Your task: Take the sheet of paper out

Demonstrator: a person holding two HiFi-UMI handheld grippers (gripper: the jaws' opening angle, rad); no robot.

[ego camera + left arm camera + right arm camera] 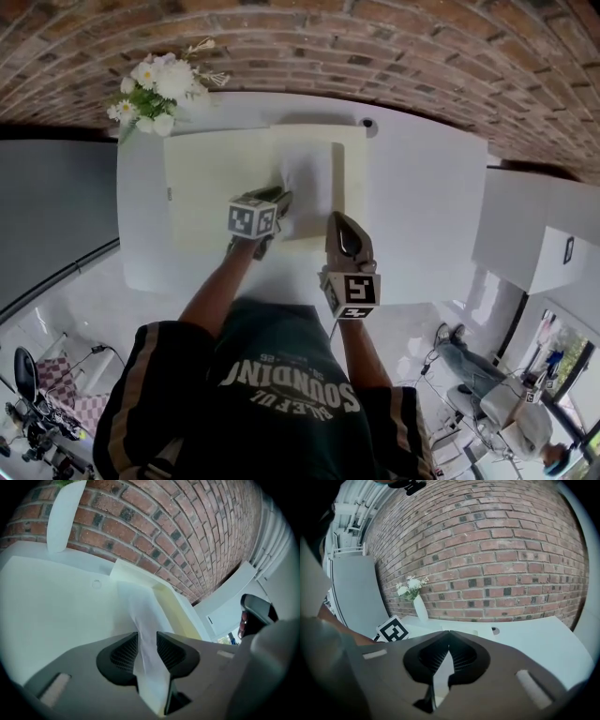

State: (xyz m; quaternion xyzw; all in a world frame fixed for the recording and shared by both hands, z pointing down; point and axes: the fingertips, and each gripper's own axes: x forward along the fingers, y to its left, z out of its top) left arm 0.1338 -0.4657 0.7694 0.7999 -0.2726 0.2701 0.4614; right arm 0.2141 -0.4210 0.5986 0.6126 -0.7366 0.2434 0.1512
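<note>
Paper (pixel 140 613), seemingly loose, between left tongs (pixel 147 635)

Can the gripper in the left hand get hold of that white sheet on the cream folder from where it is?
Probably yes. The left gripper has its jaws apart with the sheet already running between them, and nothing else is in the way. The right gripper sits off to the side.

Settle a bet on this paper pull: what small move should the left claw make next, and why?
Probably close the left claw on the white sheet. Its jaws stand apart with the sheet's near edge between them, apparently not pinched, and the sheet lies on the cream folder, not yet taken out.
</note>
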